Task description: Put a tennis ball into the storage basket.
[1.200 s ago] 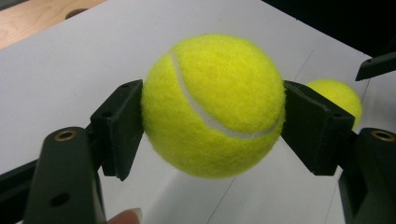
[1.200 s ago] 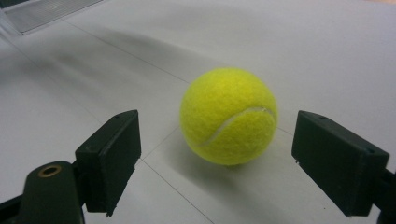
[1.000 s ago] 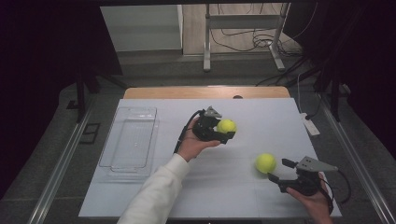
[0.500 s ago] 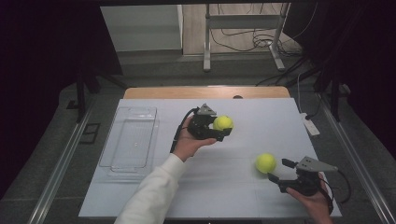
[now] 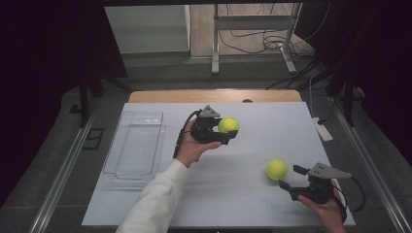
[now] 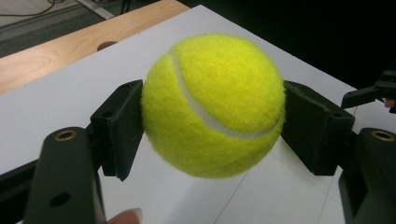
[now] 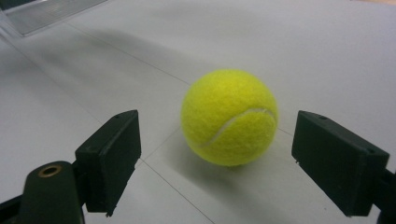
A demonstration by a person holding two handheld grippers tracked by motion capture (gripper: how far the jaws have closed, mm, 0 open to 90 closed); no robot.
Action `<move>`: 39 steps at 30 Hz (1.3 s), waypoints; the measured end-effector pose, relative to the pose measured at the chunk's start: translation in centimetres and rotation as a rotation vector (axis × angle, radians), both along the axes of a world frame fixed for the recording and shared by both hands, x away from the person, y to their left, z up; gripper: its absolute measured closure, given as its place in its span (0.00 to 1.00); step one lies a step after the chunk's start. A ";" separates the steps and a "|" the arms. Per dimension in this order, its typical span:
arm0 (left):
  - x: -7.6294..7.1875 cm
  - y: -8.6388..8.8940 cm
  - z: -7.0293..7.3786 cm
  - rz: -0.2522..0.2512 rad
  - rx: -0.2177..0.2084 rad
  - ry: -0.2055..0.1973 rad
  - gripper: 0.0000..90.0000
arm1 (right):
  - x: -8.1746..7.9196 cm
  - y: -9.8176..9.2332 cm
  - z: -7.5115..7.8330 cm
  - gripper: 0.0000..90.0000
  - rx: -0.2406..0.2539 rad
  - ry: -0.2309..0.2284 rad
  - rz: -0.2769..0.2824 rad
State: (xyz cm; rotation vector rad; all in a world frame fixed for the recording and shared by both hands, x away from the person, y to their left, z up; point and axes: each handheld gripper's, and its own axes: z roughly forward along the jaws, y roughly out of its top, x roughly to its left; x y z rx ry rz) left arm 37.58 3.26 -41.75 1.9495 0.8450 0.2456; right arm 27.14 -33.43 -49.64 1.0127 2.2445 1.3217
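The left hand-held gripper (image 5: 224, 132) clamps one tennis ball (image 5: 228, 125) off the surface (image 5: 272, 121), right of the clear tray (image 5: 136, 145), for carrying; the right hand-held gripper (image 5: 290, 176) stands wide open, holding nothing, around the second ball (image 5: 276, 169), farther right of that tray.

White tabletop (image 5: 243, 145) edged by wooden strip (image 5: 214, 95) at far side. Grey floor (image 5: 160, 73) seen beyond; metal stand (image 5: 252, 39), cables (image 5: 252, 41) there. Surroundings kept dark.
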 end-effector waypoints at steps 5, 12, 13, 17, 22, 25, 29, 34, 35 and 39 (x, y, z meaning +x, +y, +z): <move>-0.2 0.3 0.5 0.006 -0.002 -0.014 0.30 | 0.0 -0.1 0.0 0.18 0.002 -0.001 -0.001; -0.3 0.9 0.8 0.018 -0.010 -0.025 0.30 | 0.0 -0.1 0.0 0.18 0.006 0.000 -0.003; -0.3 1.0 0.9 0.018 -0.009 -0.026 0.30 | 0.0 -0.1 0.0 0.18 0.006 0.000 -0.003; -0.3 1.5 0.9 0.027 -0.014 -0.030 0.30 | 0.0 0.0 0.0 0.18 0.002 0.000 -0.003; -0.3 2.0 1.0 0.041 -0.015 -0.034 0.30 | 0.0 -0.1 0.0 0.18 0.006 0.000 -0.004; -0.3 2.2 1.0 0.044 -0.013 -0.036 0.30 | 0.0 -0.1 0.0 0.18 0.006 0.000 -0.004; -0.3 2.5 1.1 0.053 -0.014 -0.040 0.30 | 0.0 -0.1 0.0 0.18 0.005 0.000 -0.005; -0.4 3.0 1.2 0.062 -0.015 -0.046 0.30 | 0.0 -0.1 0.0 0.18 0.005 0.000 -0.006; -0.4 3.1 1.3 0.065 -0.015 -0.046 0.30 | 0.0 -0.1 0.0 0.18 0.005 0.000 -0.006; -0.4 3.6 1.2 0.077 -0.014 -0.048 0.30 | 0.0 -0.1 0.0 0.18 0.004 0.000 -0.006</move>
